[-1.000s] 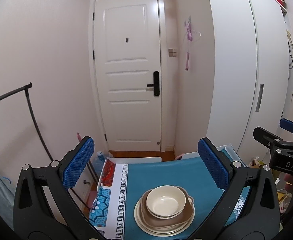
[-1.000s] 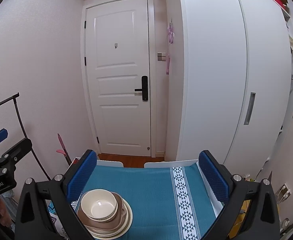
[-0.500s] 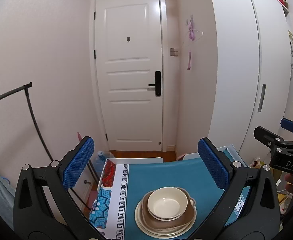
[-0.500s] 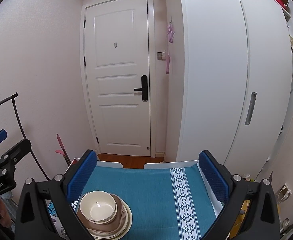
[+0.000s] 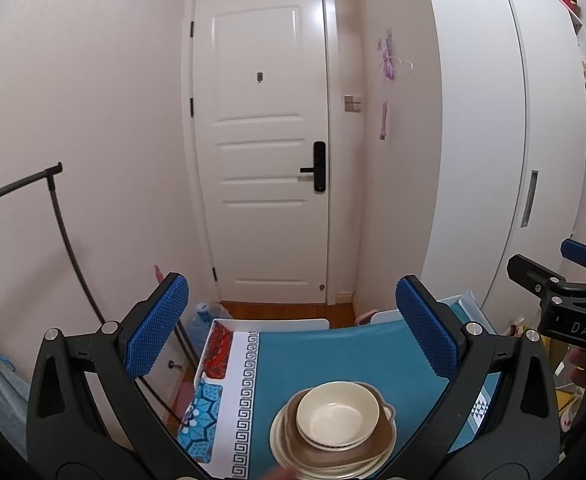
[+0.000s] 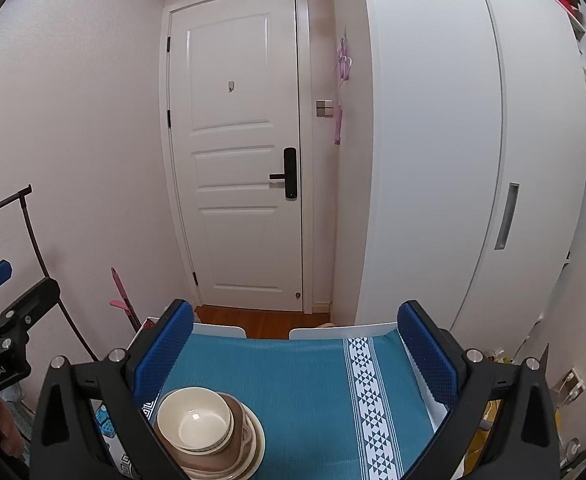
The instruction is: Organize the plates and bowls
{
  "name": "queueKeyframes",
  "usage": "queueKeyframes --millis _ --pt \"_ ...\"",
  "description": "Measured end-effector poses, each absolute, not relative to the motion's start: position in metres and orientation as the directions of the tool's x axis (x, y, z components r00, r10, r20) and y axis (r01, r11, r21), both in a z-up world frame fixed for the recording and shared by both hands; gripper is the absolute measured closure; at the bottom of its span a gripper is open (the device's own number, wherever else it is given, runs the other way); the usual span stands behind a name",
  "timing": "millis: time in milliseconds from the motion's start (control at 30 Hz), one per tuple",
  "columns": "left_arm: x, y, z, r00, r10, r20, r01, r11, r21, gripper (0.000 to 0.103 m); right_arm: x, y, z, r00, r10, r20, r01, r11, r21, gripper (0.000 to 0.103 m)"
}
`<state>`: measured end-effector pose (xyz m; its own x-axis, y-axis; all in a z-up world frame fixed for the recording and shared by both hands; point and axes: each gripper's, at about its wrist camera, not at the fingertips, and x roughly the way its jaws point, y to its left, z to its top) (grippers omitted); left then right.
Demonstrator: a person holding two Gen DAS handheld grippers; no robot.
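Both your tongs are spread wide with nothing in them, left tongs [image 5: 291, 330] and right tongs [image 6: 295, 354] hovering over the surface [image 6: 305, 376] with its teal cloth. Your cream bowl [image 5: 337, 414] sits in a brown dish [image 5: 381, 438], stacked on cream plates [image 6: 258, 446], near the cloth's left side

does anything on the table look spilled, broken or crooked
Nothing stands out. The cream bowl sits upright in the brown dish on the plates, slightly off-centre. The blue cloth lies flat, with no spills or chips visible.
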<state>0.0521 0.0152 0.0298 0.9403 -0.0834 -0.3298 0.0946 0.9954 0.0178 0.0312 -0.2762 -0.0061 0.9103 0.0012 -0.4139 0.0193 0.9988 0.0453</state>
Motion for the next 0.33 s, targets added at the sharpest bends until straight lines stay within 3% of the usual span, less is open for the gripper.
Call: queueKeyframes --millis 333 --pt "0.075 0.01 0.024 0.946 -0.075 -0.315 0.086 0.996 0.021 0.0 0.05 -0.279 -0.011 0.905 0.003 -0.426 0.017 0.999 0.044 0.001"
